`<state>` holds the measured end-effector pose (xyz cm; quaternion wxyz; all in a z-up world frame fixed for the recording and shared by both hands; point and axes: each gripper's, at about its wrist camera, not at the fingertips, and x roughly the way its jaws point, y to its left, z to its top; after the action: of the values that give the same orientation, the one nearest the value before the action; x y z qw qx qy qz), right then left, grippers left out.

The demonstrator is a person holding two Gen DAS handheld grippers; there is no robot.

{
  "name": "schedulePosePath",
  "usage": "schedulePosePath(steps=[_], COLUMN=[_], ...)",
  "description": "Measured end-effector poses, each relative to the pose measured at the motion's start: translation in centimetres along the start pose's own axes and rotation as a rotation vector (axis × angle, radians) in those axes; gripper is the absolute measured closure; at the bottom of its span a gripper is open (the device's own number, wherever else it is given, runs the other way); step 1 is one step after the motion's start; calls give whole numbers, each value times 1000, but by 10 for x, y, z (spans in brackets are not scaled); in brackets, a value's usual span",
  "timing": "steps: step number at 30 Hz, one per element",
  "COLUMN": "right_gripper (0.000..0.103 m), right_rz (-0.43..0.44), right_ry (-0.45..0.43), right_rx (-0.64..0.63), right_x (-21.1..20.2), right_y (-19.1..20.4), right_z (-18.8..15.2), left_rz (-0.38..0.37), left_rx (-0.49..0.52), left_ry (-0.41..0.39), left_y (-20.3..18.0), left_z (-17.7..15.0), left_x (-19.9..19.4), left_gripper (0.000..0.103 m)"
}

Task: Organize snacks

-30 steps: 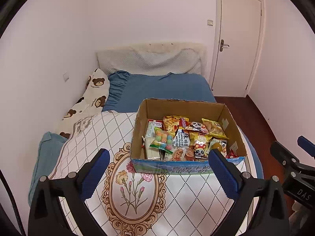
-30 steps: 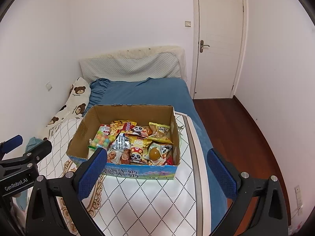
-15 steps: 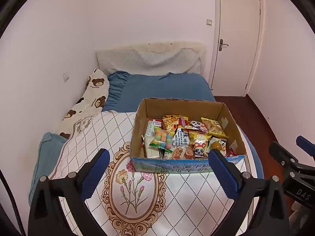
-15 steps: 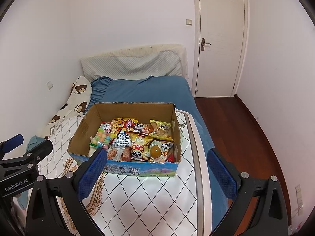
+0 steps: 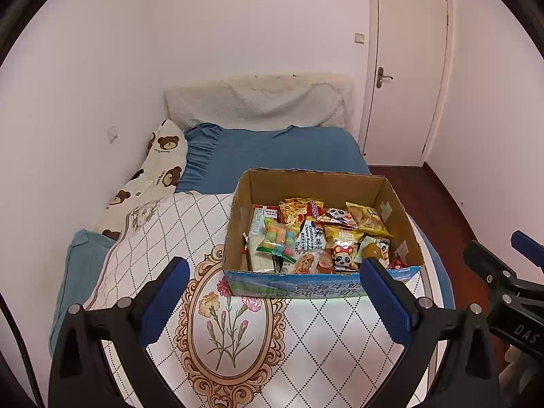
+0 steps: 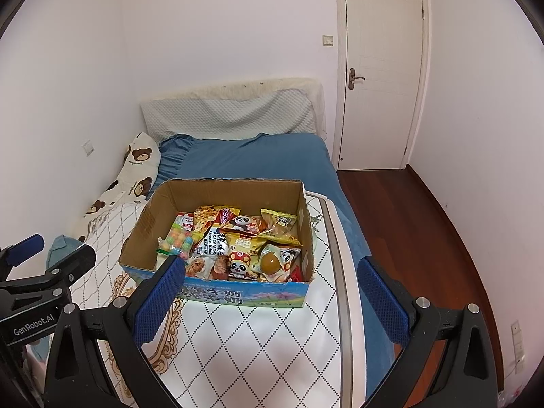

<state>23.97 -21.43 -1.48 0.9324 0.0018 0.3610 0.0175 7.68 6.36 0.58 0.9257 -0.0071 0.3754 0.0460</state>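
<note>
An open cardboard box [image 5: 401, 217] [image 6: 142, 224] with a blue printed front sits on a white quilt on the bed. Several snack packets fill it, among them a clear bag of coloured candy balls [image 5: 280, 239] [image 6: 176, 243] and a panda packet [image 5: 343, 253] [image 6: 239, 265]. My left gripper [image 5: 272, 301] is open, held before the box's front wall with nothing between its blue fingers. My right gripper [image 6: 272, 301] is open too, empty, just short of the box. Each gripper shows at the other view's edge.
The white quilt [image 5: 323, 340] with a floral oval lies over a blue bed sheet [image 5: 278, 149]. A bear-print pillow [image 5: 159, 166] rests along the left wall. A shut white door [image 6: 380, 68] and dark wood floor [image 6: 418, 224] are at the right.
Both grippers have eased slightly toward the box and tilted a little; the box sits a bit higher in both views. Both stay open and empty.
</note>
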Motion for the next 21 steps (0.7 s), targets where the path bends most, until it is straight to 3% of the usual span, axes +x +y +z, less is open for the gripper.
schedulePosePath(steps=[21], right_gripper=[0], right_rz=[9], right_ry=[-3], right_rx=[8], right_x=[-2], right_y=[-1], right_z=[2], left_rz=[-3], left_rx=[4], left_ry=[5], left_y=[0], left_z=[-1], left_x=[1], left_gripper=[0])
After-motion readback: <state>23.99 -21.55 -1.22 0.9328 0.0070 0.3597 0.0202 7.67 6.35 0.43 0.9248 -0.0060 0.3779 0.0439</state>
